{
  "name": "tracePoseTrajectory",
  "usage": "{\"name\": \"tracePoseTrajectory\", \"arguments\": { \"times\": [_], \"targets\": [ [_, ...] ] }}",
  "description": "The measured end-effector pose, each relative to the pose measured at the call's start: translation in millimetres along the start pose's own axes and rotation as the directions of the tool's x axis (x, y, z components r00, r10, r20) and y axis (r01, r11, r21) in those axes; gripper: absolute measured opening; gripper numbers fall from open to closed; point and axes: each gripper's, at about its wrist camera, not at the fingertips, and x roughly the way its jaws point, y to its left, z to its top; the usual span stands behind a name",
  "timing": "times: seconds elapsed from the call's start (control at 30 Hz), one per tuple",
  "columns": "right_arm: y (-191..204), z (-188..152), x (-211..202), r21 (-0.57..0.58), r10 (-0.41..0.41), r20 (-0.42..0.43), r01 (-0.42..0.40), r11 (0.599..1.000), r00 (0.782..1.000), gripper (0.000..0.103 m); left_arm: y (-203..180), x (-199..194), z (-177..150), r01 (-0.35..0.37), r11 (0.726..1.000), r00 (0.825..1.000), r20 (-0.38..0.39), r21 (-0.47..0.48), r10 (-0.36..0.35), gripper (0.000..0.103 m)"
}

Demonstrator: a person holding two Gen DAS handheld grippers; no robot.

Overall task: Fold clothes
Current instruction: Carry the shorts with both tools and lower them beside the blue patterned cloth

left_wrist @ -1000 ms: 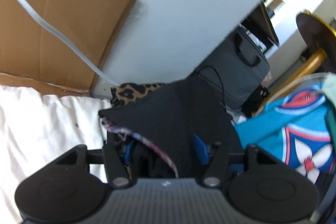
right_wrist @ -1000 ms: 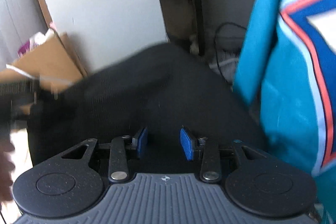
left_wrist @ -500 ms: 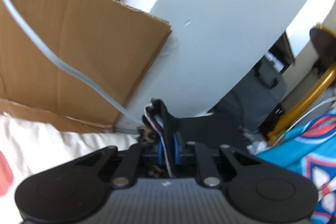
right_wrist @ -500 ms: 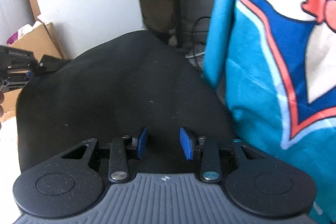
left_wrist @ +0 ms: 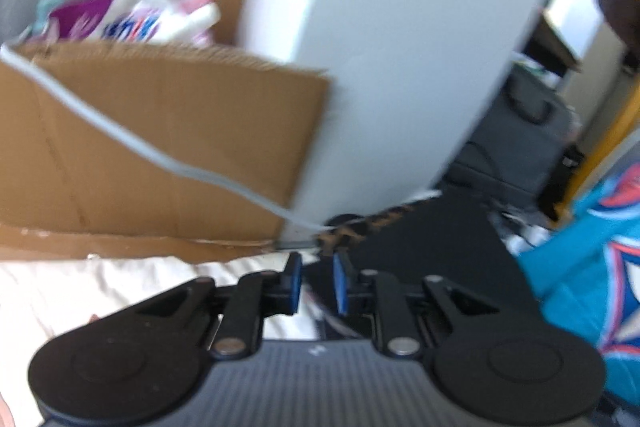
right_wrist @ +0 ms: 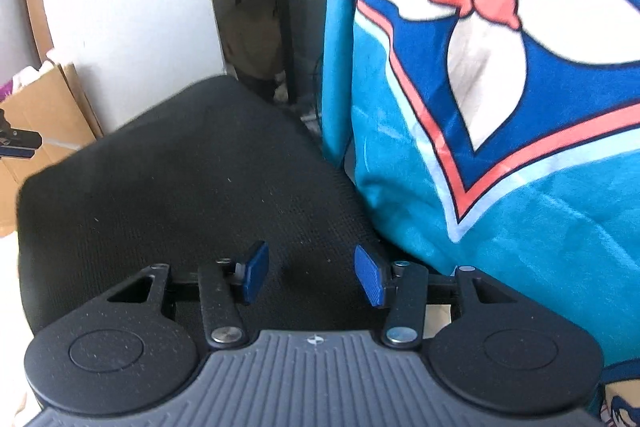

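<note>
Black knit garment [right_wrist: 192, 179] lies spread on the white bedsheet [left_wrist: 80, 291], directly under the opening, empty right gripper [right_wrist: 310, 277], while the left gripper [left_wrist: 316, 285], also opening, sits at its far left edge.

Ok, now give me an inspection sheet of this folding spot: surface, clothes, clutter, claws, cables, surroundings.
Surface: white sheet, rumpled, partly under the clothes.
Job's things: black garment spread out; leopard-print fabric showing at its far edge; teal patterned cloth right beside it.
Clutter: cardboard box with colourful packets inside.
Grippers: left claw opening, the black garment's edge at its pads, blurred, not visibly pinched; right claw opening over the black garment, nothing between its pads.
Cables: grey cable across the cardboard box.
Surroundings: white panel; dark bag past it.
</note>
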Motion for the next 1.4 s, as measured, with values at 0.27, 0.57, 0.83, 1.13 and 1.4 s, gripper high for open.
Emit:
{"name": "tracePoseTrajectory", "arguments": {
  "times": [0.27,0.57,0.83,1.13,1.4],
  "targets": [
    [6.5,2.5,-0.1,0.0,0.027,0.011,-0.027,1.0,1.0,0.055,-49.2,-16.0,-18.6,0.122,0.988,0.991,-0.062,0.095,-0.116,0.014],
    [4.5,-4.4,21.3,0.004,0.032,-0.016,-0.032,0.999,0.999,0.055,-53.2,25.8,-49.5,0.053,0.987,0.991,-0.126,0.149,-0.034,0.002],
    [-6.3,-12.8,22.1,0.0,-0.029,-0.053,0.029,1.0,0.998,0.055,-46.2,31.3,-55.2,0.033,0.969,0.993,-0.121,0.245,-0.003,0.002],
    [-16.5,-17.2,1.6,0.039,-0.056,-0.074,0.059,0.998,0.996,0.053,-42.0,0.9,-58.2,-0.048,0.968,0.991,-0.106,0.245,0.076,0.001],
    [1.0,-9.7,-10.1,0.052,0.031,-0.04,-0.029,0.998,0.999,0.04,-61.9,-23.9,-67.2,0.001,0.966,0.997,-0.078,0.257,0.02,0.008]
  ]
}}
